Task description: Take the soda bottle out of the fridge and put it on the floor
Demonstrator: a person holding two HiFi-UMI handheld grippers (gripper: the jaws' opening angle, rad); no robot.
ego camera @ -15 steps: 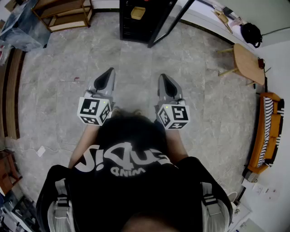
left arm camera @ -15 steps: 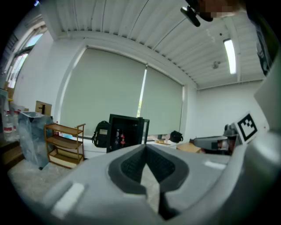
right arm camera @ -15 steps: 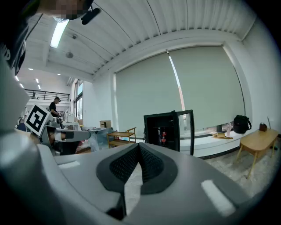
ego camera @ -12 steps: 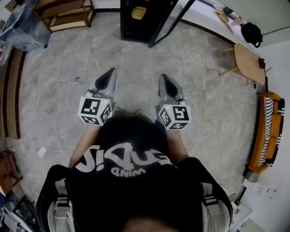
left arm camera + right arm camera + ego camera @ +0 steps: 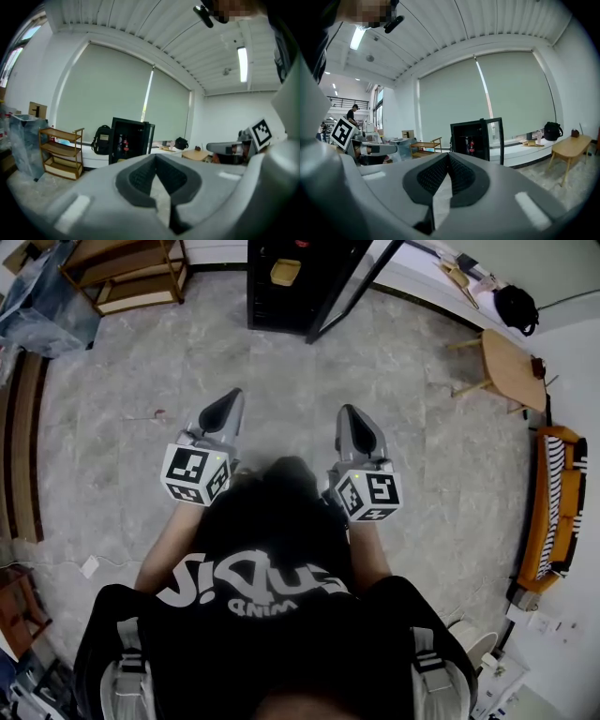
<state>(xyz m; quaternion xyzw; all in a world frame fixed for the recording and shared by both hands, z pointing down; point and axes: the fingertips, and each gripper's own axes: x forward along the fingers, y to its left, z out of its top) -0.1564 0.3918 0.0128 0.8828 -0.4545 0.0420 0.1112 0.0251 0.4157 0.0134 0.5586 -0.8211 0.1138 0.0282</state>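
Head view, looking steeply down: a person stands on the grey stone floor (image 5: 281, 371) with a gripper in each hand, the two held side by side and apart. Left gripper (image 5: 228, 401) — jaws closed tip to tip, nothing between them. Right gripper (image 5: 351, 418) — jaws likewise pressed together and empty. Both point toward the black fridge (image 5: 267, 296) ahead, well apart from them, its glass door (image 5: 352, 292) swung open. The soda bottle (image 5: 125, 144), red-labelled, stands upright inside the fridge just beside a second bottle. A wooden shelf unit (image 5: 131, 277) stands left of the fridge
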